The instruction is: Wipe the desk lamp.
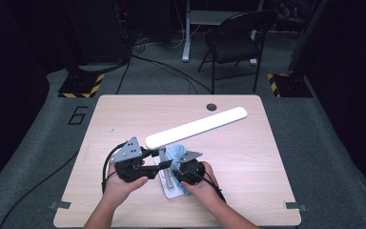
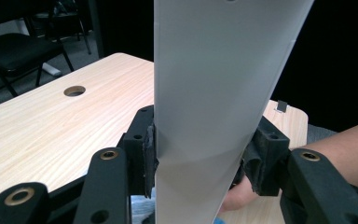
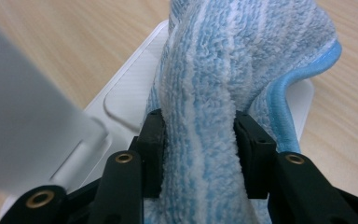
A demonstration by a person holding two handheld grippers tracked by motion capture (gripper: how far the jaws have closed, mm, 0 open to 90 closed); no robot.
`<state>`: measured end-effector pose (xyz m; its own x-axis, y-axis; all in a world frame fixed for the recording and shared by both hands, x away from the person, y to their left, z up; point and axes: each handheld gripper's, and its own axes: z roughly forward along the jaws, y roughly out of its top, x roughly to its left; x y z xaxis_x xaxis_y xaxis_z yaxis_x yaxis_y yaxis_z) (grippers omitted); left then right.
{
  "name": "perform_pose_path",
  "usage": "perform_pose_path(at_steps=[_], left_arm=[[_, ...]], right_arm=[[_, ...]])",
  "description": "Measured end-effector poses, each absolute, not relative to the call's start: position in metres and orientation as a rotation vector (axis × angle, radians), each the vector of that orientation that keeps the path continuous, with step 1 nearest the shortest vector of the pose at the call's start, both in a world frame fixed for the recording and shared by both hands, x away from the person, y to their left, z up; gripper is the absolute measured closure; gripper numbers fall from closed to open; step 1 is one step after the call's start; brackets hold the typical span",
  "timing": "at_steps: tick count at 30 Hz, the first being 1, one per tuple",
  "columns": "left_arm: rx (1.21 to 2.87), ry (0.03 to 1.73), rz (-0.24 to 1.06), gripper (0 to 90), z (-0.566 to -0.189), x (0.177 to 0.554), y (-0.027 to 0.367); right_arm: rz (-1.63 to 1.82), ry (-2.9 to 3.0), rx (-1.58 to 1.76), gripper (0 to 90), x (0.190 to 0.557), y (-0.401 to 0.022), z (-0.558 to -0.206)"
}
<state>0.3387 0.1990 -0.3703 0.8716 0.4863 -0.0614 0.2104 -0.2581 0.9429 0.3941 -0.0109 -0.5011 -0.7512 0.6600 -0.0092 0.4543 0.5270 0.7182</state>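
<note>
We have the lamp's long white bar [image 2: 223,93] clamped in our left tongs [image 1: 153,153]: in the left gripper view the pads press on both of its long edges, so the bar is pinned and steady. Our right tongs [image 1: 178,168] are closed on a bunched blue-and-white cloth [image 3: 223,93]; in the right gripper view the pads squeeze the folds from both sides, and the cloth bulges past the tips onto the lamp's white base [image 3: 130,93].

The relation that matters is this: the base lies straight ahead of and just under the right tongs, touching the cloth, while the lamp's grey stem [image 3: 23,126] rises close beside the right tongs on the side toward the left tongs. The bar's long axis runs from the left tongs up and away across the surface [image 1: 124,114], slanting toward its far right corner, above the right tongs. The right hand [image 1: 201,183] is the nearer one to the base; the left hand [image 1: 121,183] only holds the lamp.

We judge the wiping of the base is in hand. Room is tight toward the stem and the left tongs, which sit just beside the right ones. The surface is open to the right and toward the far edge, and the near edge is not far behind our hands.
</note>
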Motion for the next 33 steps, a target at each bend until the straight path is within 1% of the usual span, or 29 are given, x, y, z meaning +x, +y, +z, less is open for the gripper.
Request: perform_pose_path(at_steps=[18, 33], left_arm=[[1.844, 0.517, 0.284, 51.7, -0.370, 0.339, 0.201], [1.848, 0.526, 0.325, 52.0, -0.370, 0.339, 0.206]], right_arm=[[1.038, 2.431, 1.036, 60.2, 0.441, 0.009, -0.500], [1.040, 2.432, 1.061, 61.4, 0.454, 0.007, -0.500]])
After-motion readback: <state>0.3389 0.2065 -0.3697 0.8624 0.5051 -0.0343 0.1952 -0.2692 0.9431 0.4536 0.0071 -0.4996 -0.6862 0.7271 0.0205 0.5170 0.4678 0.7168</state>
